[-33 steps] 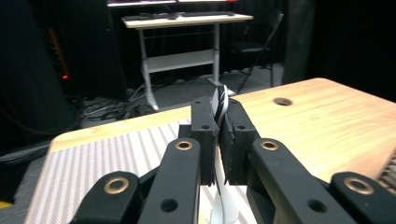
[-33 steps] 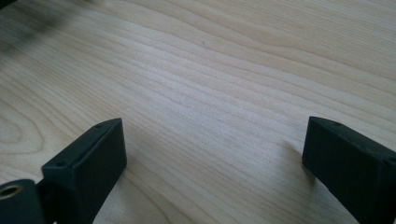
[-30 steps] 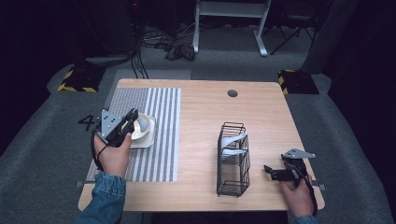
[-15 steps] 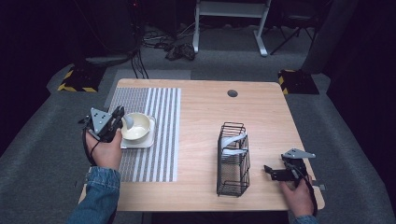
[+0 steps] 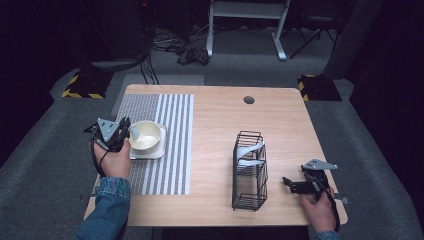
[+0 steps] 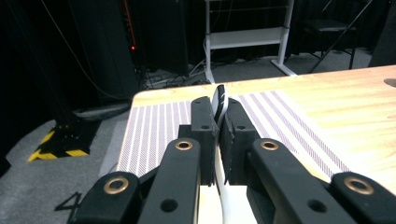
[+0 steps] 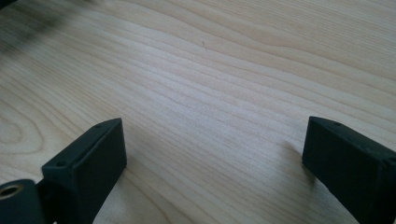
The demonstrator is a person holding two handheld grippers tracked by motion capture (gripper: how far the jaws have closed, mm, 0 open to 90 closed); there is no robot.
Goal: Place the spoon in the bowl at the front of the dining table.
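Two claws: left claw (image 5: 124,131) pinches the white bowl's (image 5: 145,135) rim, right claw (image 5: 295,185) gapes; no legible writing.

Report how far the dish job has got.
Done: two white dishes stand in the black wire rack. In hand: the left gripper is shut on the rim of the cream bowl, which sits on a square plate on the striped mat. Left: bowl and plate remain unracked. The right gripper rests open on the table.
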